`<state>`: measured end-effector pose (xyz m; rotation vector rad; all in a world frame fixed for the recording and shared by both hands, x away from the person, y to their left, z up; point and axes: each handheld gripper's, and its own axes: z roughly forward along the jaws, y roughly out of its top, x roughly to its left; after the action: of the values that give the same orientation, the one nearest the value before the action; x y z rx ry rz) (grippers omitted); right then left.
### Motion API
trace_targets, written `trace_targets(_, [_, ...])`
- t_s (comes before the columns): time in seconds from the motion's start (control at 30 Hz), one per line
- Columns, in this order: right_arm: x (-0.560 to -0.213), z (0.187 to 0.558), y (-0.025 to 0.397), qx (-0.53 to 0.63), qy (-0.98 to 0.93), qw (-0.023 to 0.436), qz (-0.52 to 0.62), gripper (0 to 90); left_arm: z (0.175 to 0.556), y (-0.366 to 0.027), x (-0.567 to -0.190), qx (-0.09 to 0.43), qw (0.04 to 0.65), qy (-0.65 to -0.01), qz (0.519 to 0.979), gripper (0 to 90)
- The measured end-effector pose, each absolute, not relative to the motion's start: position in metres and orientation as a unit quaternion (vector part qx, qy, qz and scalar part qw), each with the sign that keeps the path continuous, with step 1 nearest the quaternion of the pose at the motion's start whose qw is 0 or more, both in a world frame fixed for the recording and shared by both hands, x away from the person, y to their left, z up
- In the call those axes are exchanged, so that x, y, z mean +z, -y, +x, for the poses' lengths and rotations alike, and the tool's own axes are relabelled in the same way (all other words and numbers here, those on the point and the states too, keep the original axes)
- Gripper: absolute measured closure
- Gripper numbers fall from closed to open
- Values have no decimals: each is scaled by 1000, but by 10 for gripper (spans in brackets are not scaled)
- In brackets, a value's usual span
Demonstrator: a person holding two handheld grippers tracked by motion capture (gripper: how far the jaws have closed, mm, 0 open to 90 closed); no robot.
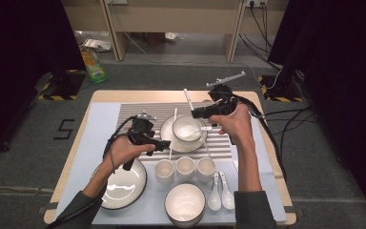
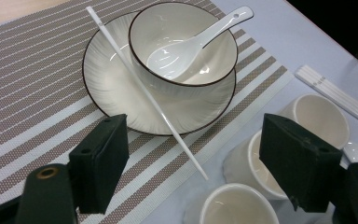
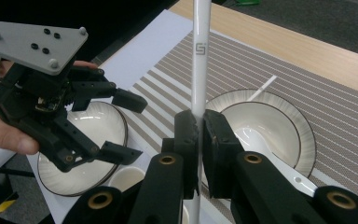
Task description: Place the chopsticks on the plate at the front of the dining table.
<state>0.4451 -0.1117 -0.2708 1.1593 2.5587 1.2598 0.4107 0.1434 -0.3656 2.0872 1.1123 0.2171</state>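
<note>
Wooden table [image 1: 267, 102] on a grey carpeted floor, laid with a pale blue cloth [image 1: 100, 124] and a striped placemat [image 1: 219, 143] at its centre. On the placemat, a saucer [image 1: 167, 131] bearing a bowl [image 1: 187, 128] with a white spoon [image 2: 200, 39] resting inside, handle toward 2 o'clock in the left gripper view. One white chopstick [image 2: 144, 91] lying slantwise across the saucer rim, touching the bowl's left side. Right gripper [image 3: 199, 135] clamped tight on a second chopstick [image 3: 200, 56], held upright above the bowl at roughly 1 o'clock of the table. Left gripper [image 2: 191, 158] with jaws spread wide, gripping nothing, hovering at 7 o'clock of the saucer. Three cups [image 1: 185, 168] in a row at 6 o'clock.
</note>
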Motion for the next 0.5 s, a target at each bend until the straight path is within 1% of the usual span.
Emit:
trace_targets(0.27, [-275, 448, 103, 430, -820, 21, 378, 847, 409, -140, -361, 81, 385, -428, 813, 235])
trace_targets(0.5, [-278, 452, 97, 442, -810, 20, 385, 847, 406, -134, -356, 78, 396, -422, 812, 235])
